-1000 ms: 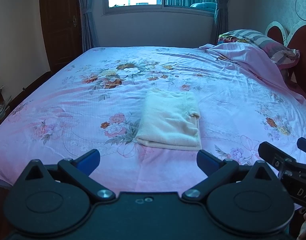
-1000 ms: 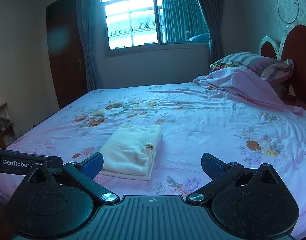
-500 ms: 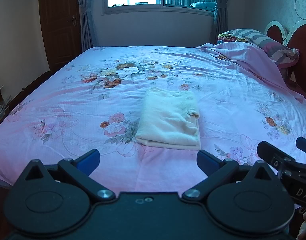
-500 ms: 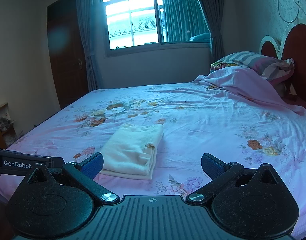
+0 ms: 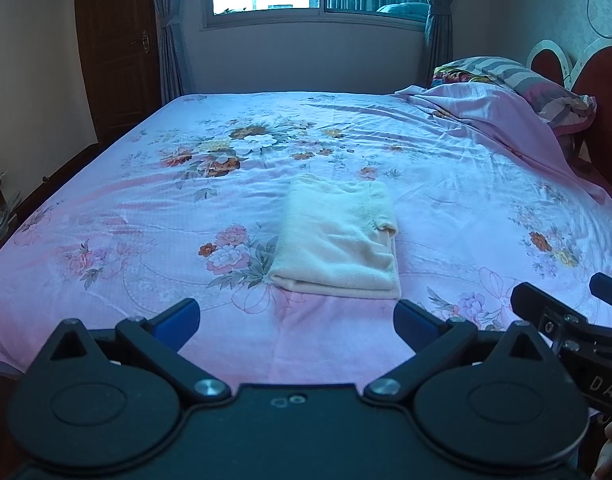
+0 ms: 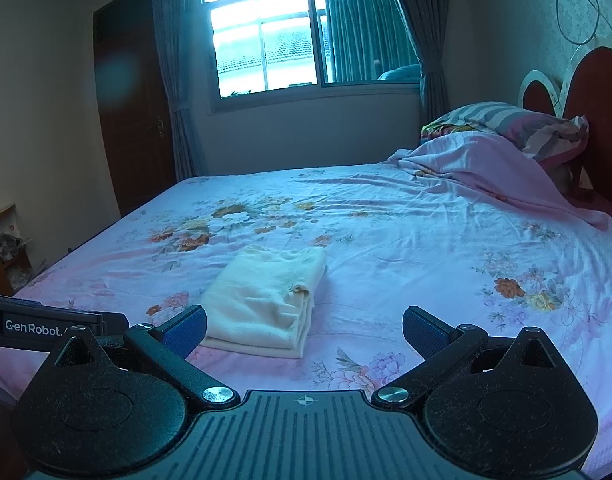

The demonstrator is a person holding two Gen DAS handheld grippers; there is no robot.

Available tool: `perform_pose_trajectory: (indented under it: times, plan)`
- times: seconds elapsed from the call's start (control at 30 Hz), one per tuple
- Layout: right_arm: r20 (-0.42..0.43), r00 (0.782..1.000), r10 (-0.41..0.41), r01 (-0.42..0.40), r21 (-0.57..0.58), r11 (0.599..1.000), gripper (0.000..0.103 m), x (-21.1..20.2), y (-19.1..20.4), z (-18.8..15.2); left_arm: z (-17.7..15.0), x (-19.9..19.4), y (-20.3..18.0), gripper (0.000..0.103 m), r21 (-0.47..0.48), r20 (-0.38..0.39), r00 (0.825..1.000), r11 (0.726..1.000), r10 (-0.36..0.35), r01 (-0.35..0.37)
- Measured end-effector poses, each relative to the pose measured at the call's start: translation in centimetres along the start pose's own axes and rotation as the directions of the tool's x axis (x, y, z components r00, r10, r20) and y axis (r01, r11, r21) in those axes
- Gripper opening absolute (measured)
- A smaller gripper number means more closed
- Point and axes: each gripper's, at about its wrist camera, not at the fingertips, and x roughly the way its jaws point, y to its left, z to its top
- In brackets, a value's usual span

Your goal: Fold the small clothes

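Observation:
A cream-coloured garment [image 5: 337, 236] lies folded into a neat rectangle on the floral pink bedsheet [image 5: 146, 208], near the bed's front edge. In the right wrist view the same folded garment [image 6: 266, 304] sits left of centre. My left gripper [image 5: 296, 320] is open, held back from the garment with nothing between its blue pads. My right gripper [image 6: 304, 330] is open too and holds nothing. The right gripper's body [image 5: 569, 328] shows at the lower right of the left wrist view; the left gripper's body [image 6: 46, 324] shows at the left edge of the right wrist view.
A rumpled pink cover [image 5: 493, 120] and striped pillow [image 5: 517, 76] lie at the headboard [image 6: 597, 120] on the right. A window [image 6: 266, 40] with curtains is on the far wall, a dark door [image 5: 114, 48] at the left. A small shelf [image 6: 2, 248] stands by the bed's left side.
Both grippers have drifted very slightly; the folded garment has stayed where it was. Both grippers remain open.

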Motion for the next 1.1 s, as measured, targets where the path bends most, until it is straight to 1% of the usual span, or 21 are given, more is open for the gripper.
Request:
perform_pose_trajectory:
  times: [1.1]
  plan:
    - [-0.008,1.0,-0.002,0.002,0.005,1.0,0.103,-0.08,-0.14,0.15,0.26,0.45,-0.2,0.101,0.021,-0.008,1.0,1.0,-0.009,0.01]
